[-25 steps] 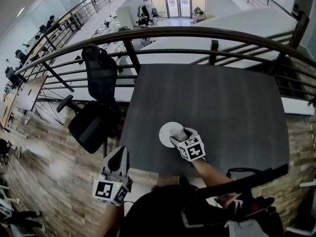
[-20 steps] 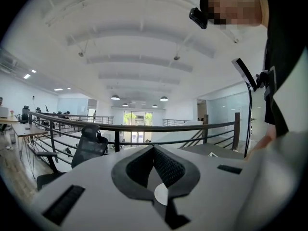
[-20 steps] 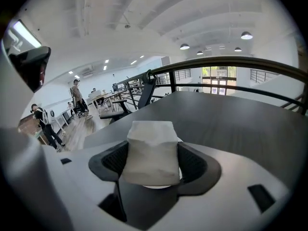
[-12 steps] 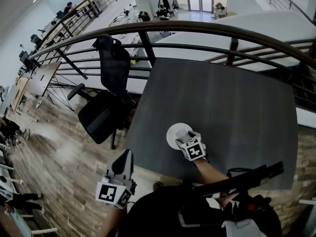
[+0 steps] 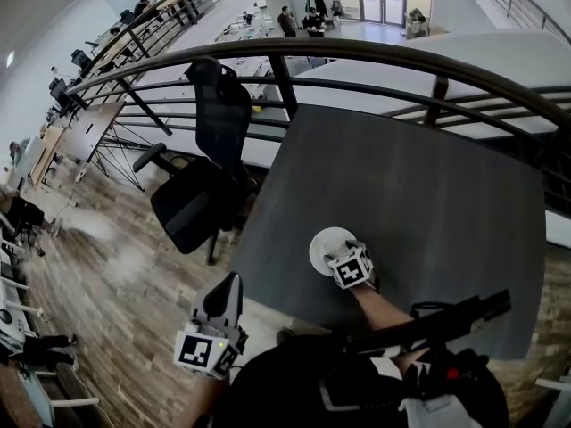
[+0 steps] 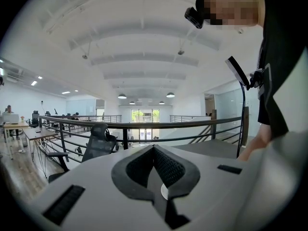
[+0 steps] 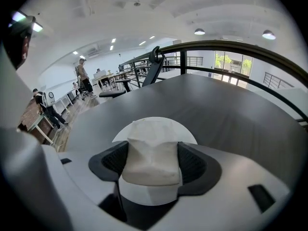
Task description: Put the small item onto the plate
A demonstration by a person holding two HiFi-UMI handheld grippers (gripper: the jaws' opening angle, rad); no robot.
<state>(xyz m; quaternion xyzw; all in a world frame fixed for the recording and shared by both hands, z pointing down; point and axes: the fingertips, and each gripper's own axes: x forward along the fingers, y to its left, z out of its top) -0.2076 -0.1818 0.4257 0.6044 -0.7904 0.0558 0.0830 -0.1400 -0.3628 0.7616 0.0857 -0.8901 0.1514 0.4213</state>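
A round white plate [image 5: 323,242] lies near the front edge of the dark grey table [image 5: 419,176]. My right gripper [image 5: 340,251] hovers over the plate's near side, shut on the small item [image 7: 151,150], a soft, creased white block. Both pads press on its flanks, and the plate [image 7: 188,133] shows behind and beneath it. My left gripper [image 5: 228,283] hangs below and left of the table, off its front edge, jaws shut with nothing between them. In the left gripper view the left gripper [image 6: 154,150] points level across the room.
A black office chair [image 5: 201,194] stands at the table's left side. A dark metal railing [image 5: 357,52] curves round the table's far side, with an open office floor beyond. Wooden floor lies at the left.
The right gripper stays over the plate's near side with the item in it. The head view has swung a little. The left gripper hangs much as before.
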